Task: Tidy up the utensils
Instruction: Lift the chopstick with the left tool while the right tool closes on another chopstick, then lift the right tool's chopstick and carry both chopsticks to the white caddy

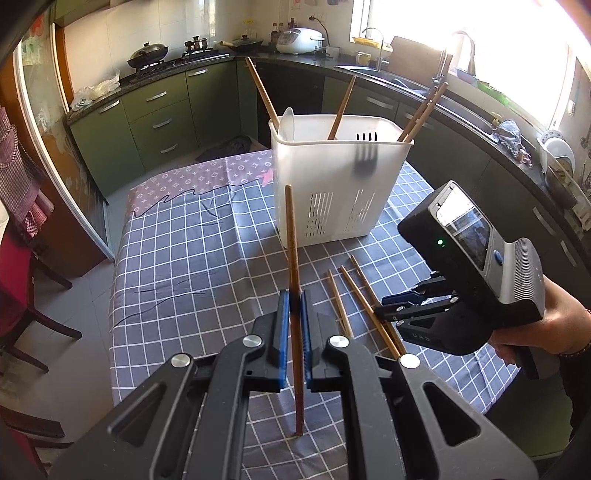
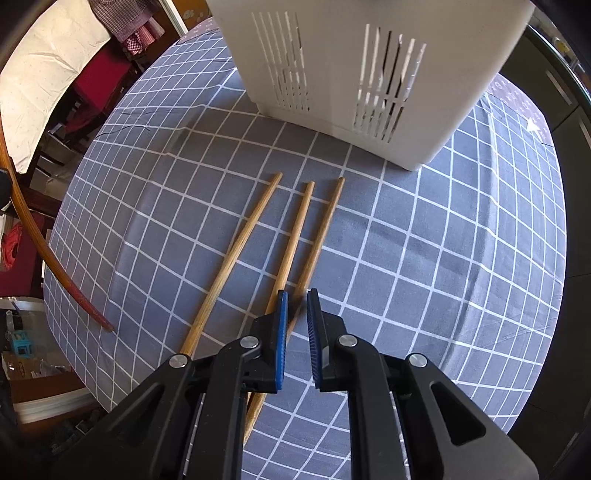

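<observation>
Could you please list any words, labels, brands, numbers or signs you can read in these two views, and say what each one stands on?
"UAS", uncertain: faint raised letters on the black body of the right gripper, seen from the left wrist view.
Repeating monogram pattern on the mauve cloth at the table's far end: too small to read.
Papers on the far kitchen wall: too blurred to read.
White slotted plastic utensil basket: no text visible.
</observation>
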`<state>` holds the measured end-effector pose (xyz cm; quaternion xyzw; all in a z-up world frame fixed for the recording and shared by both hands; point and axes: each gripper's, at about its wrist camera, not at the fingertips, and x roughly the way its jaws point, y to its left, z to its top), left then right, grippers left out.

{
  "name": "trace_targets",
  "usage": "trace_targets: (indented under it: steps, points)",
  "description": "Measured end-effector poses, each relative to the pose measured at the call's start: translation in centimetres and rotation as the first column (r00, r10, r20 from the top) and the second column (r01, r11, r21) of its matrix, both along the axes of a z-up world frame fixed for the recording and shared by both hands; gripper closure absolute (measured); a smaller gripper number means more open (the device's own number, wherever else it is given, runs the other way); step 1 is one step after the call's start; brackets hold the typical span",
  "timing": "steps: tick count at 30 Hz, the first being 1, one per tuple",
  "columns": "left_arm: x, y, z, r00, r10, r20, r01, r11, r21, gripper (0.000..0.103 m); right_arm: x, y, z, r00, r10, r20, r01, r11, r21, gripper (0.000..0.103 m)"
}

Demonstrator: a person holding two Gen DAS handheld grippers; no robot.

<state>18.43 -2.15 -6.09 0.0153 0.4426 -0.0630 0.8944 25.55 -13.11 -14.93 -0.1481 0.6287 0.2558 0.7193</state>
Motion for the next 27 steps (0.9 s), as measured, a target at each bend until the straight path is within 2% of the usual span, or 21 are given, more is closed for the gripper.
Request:
trace_targets:
  steps: [6,10,16,20,24,27]
  points:
    - [-0.1,-0.3,0.1,1.000,-0.009,0.000,0.009,1.000,0.007,0.097,-0.1,1.7,-0.3,0.999,0.019,0.035,-0.018,0.999,-0.037,0.093]
    - [-0.1,-0.4,0.2,1.000,-0.010,0.000,0.010,1.000,0.006,0.097,-0.5,1.0,0.4,0.999,-0.003,0.055,0.002,1.000,0.010,0.096]
    - [-0.4,-0.3,0.9,1.000,-0.011,0.010,0.011,1.000,0.008,0.097,-2.1,-2.3,5.1,0.991,-0.044,0.128,0.023,0.987,0.159,0.096]
    - [-1.0,-0.1,1.7,1.000,-0.013,0.025,0.013,1.000,-0.001,0.097,-4.3,-4.7,8.8,0.975,-0.075,0.208,0.021,0.968,0.251,0.096]
    - [-1.7,-0.2,2.5,0.999,-0.021,0.039,0.021,1.000,0.004,0.097,-6.8,-7.6,12.0,0.954,-0.096,0.282,0.009,0.955,0.296,0.096]
    - [-2.2,-0.3,3.1,0.998,-0.028,0.049,0.028,1.000,0.005,0.097,-8.1,-9.3,13.1,0.944,-0.113,0.310,0.007,0.946,0.324,0.096]
